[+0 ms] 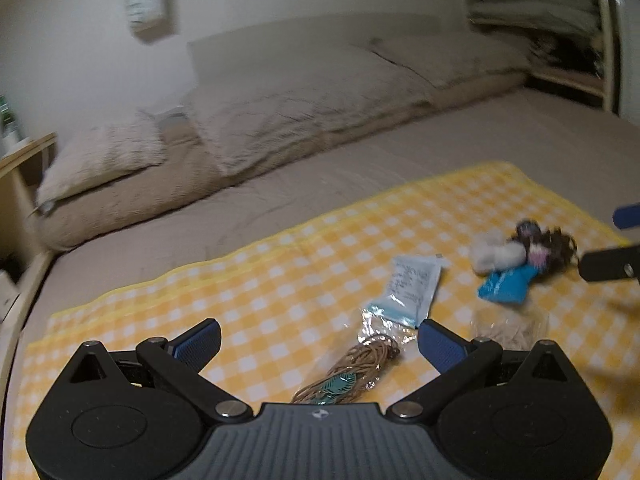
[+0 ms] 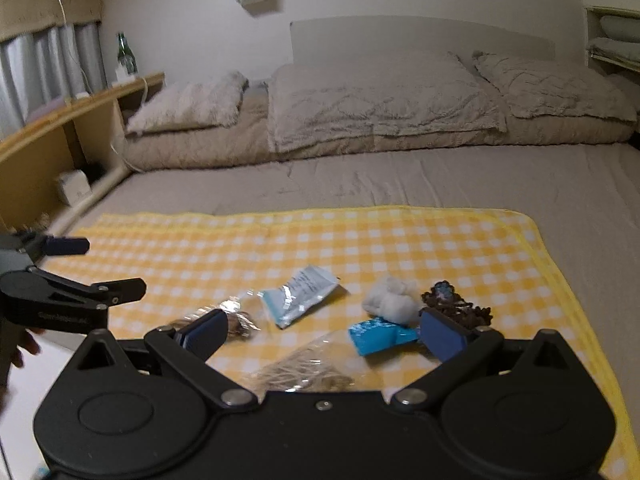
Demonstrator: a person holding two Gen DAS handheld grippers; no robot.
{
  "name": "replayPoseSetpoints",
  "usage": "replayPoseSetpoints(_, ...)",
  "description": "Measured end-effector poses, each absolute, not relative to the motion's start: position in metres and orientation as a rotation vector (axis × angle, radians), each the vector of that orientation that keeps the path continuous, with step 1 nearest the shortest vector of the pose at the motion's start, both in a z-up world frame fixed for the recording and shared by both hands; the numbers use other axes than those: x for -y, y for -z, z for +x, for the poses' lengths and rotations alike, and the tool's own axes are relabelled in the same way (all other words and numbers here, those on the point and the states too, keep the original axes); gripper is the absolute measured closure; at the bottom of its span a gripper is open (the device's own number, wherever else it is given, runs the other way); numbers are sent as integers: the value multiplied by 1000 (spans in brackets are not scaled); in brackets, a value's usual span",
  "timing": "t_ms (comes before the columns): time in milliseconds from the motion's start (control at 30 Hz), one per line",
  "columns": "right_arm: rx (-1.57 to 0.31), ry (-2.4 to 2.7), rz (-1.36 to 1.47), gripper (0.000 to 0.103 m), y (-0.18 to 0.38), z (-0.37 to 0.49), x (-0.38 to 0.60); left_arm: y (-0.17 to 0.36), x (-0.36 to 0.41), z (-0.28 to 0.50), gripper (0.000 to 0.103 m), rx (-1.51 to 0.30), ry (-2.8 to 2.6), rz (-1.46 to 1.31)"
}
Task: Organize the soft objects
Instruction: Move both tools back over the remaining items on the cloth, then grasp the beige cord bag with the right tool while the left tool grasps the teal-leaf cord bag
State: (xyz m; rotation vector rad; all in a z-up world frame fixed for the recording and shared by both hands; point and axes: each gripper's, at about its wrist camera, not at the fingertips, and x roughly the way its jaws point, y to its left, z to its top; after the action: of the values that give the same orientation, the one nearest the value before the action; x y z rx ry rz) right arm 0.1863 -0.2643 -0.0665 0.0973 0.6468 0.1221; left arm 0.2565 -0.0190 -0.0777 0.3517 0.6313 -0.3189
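Observation:
Small soft items lie on a yellow checked cloth (image 1: 280,264) (image 2: 360,240) on the bed. A white-blue packet (image 1: 408,290) (image 2: 300,298), a white fluffy ball (image 1: 494,254) (image 2: 390,300), a dark crocheted piece (image 1: 548,246) (image 2: 460,308), a bright blue pouch (image 1: 506,286) (image 2: 376,334), a bagged cord bundle (image 1: 352,372) (image 2: 236,322) and a clear bag of pale strands (image 1: 508,326) (image 2: 304,372). My left gripper (image 1: 320,340) (image 2: 108,268) is open above the cord bundle. My right gripper (image 2: 320,334) (image 1: 612,240) is open above the clear bag and pouch. Both are empty.
Beige pillows (image 2: 380,100) and a folded duvet (image 2: 192,148) line the head of the bed. A wooden shelf (image 2: 60,128) with a green bottle (image 2: 125,54) runs along the left side. Shelves with folded linen (image 1: 532,0) stand at the right.

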Motion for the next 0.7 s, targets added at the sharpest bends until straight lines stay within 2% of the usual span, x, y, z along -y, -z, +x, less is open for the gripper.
replayPoseSetpoints(100,-700,-79,109,0,80,202,266,92,20,270,0,-657,349,387)
replayPoseSetpoints(300,-875,8,307,0,115,230,273,121,8,299,0,-713,378,396)
replayPoseSetpoints(700,-1013,107,351,0,167,274,235,162,-3,334,0,-804,440,285)
